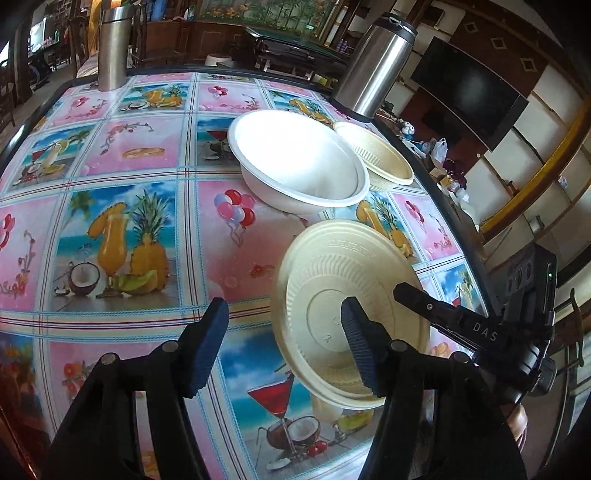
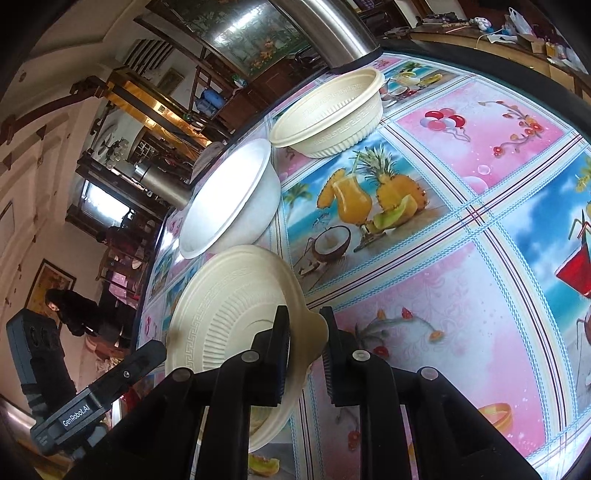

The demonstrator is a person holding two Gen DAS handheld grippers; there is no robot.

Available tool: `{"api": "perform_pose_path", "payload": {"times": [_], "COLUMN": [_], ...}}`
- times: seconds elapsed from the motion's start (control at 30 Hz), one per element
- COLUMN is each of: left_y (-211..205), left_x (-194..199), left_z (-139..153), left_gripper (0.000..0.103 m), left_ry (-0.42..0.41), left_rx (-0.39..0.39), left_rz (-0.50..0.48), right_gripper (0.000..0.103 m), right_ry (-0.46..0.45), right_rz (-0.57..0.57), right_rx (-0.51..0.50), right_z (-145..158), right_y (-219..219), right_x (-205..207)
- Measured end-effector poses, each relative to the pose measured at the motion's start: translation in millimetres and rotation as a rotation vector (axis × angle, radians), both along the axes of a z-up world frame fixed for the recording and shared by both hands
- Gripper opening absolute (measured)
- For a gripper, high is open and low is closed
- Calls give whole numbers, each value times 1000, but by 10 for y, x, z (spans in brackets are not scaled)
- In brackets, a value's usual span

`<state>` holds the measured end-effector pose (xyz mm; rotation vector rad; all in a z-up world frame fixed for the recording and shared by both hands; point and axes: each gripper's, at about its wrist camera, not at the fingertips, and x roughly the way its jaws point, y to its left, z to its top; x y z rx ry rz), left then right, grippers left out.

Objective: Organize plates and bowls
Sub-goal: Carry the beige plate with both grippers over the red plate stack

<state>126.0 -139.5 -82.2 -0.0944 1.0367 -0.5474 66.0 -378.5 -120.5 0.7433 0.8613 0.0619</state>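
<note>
Left wrist view: the left gripper [image 1: 284,339] stands wide apart at the bottom of the frame, nothing between its blue ribbed pads [image 1: 212,343]. Just right of centre, partly behind the right pad, a cream ribbed bowl [image 1: 332,295] is lifted off the tablecloth [image 1: 147,177] and tilted, its underside toward the camera. The right gripper's body [image 1: 480,332] reaches in from the right edge to it. Above it, a white bowl [image 1: 295,162] sits upright, with a second cream bowl [image 1: 384,155] touching its right side. A steel flask [image 1: 376,62] stands at upper right, a steel tumbler [image 1: 112,44] at upper left.

Right wrist view: the right gripper [image 2: 304,354], bottom centre, is narrowed onto the cream ribbed bowl [image 2: 229,317], one finger inside the wall, one outside. The white bowl [image 2: 229,203] lies left of centre, the second cream bowl [image 2: 332,114] above centre near the flask [image 2: 332,29]. The left gripper [image 2: 99,395] shows at lower left.
</note>
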Motion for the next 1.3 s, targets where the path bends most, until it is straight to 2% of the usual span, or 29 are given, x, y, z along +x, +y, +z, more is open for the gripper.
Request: {"api": "perform_pose_path", "payload": {"times": [0.1,0.17,0.2,0.37,0.5,0.8,0.97,1.13,1.3], "left_y": [-68,-71,-77,-98,-31,79,252,624,1174], "left_x": [26,43,39,-11,-2,-61,-156,-323,-555], "left_z": [-48,-103,-120,-124,-138,-111,34,295,557], "left_gripper": [56,42,38,20,10,9,9,10,10], "left_ry": [10,39,42,8,4,-6,-31,-80,-133], "left_rx": [26,18,16,50,41,11,8,21,57], "left_rz": [1,0,-1,-1,14,25,47,97,178], "right_gripper": [18,18,18,18,18,17,17,17,16], "right_ry": [-2,-3,-3,-5,-4,-9,-42,-73,-131], "right_rz": [7,10,11,16,8,15,31,84,184], "right_rx": [5,10,13,10,8,6,-3,19,6], "right_z": [-1,-6,-8,-3,-10,-14,103,289,612], "right_y": [2,-2,-3,9,-3,38,181,460,990], "right_x": [9,10,11,16,23,10,-39,-47,-30]}}
